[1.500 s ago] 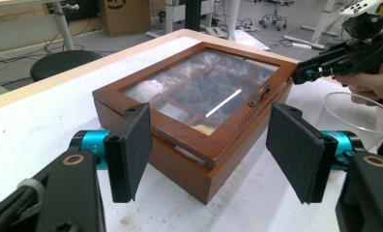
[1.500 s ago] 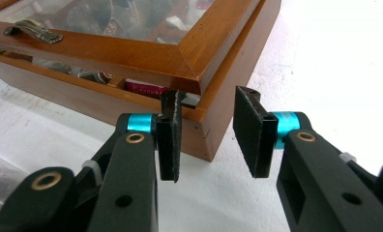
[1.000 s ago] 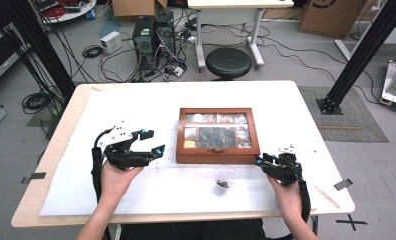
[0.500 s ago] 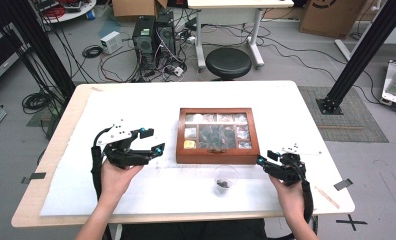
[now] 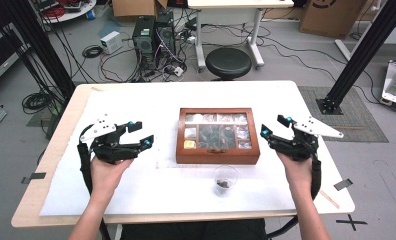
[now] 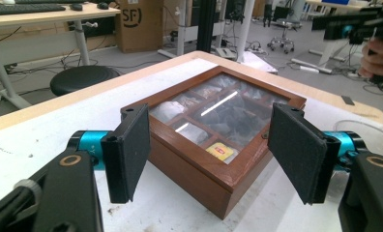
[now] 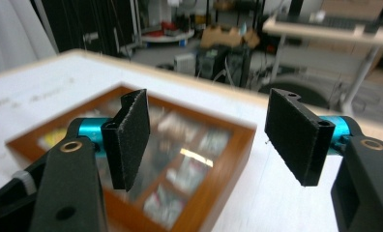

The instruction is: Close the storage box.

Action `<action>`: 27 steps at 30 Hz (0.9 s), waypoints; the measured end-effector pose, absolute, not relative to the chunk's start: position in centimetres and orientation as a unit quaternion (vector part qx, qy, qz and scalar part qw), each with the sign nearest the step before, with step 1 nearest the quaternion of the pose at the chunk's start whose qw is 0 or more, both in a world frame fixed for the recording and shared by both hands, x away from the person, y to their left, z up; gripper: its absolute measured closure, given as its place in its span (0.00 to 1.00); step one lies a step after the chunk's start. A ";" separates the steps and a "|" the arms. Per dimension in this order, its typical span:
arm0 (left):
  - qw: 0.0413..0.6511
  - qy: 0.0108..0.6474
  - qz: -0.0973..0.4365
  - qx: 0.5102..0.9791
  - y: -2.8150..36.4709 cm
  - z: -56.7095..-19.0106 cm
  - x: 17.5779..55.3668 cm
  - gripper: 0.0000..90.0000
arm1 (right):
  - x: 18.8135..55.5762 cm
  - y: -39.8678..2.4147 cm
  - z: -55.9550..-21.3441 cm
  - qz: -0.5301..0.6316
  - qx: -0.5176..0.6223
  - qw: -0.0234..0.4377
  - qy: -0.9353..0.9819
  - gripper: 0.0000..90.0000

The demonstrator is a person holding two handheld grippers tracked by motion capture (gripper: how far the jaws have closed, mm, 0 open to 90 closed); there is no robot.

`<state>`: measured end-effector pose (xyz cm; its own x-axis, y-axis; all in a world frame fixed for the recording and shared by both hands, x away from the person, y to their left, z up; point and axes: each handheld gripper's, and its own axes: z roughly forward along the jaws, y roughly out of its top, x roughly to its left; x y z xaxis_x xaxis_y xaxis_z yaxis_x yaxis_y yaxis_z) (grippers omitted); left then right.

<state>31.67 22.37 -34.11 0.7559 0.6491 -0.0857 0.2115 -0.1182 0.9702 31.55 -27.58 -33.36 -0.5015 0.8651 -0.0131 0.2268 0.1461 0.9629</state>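
A closed wooden box (image 5: 217, 135) with a glass lid over compartments of small packets sits mid-table, also in the left gripper view (image 6: 213, 140) and the right gripper view (image 7: 151, 159). A small clear cup (image 5: 226, 181) with something dark in its bottom stands just in front of it. My left gripper (image 5: 140, 135) hovers left of the box, open, nothing between its pads (image 6: 129, 152). My right gripper (image 5: 274, 126) is raised right of the box; its jaws have just been opening and stand wide and empty, pads (image 7: 296, 135) apart.
A white sheet (image 5: 136, 185) covers most of the table. A black stool (image 5: 229, 63), computer towers and cables lie on the floor beyond the far edge. Black frame posts (image 5: 358, 55) stand at the right and left.
The right gripper has risen off the table beside the box and its jaws have spread. The left gripper has shifted slightly.
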 end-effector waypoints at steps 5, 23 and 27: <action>0.592 0.307 0.187 0.722 23.0 -34.1 31.9 0.35 | 31.7 -27.6 -31.4 0.545 0.380 0.318 0.677 0.33; 0.589 0.322 0.204 0.713 24.4 -34.0 31.8 0.34 | 31.5 -29.1 -32.4 0.554 0.389 0.310 0.668 0.28; 0.586 0.319 0.207 0.715 24.5 -33.8 31.8 0.34 | 31.6 -29.2 -32.3 0.555 0.384 0.303 0.673 0.28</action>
<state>31.80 24.54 -33.78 0.7107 0.6992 -0.0778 0.2137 -0.1092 0.9708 31.64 -29.22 -32.33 -0.5221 0.8527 0.0181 0.1809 0.0900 0.9794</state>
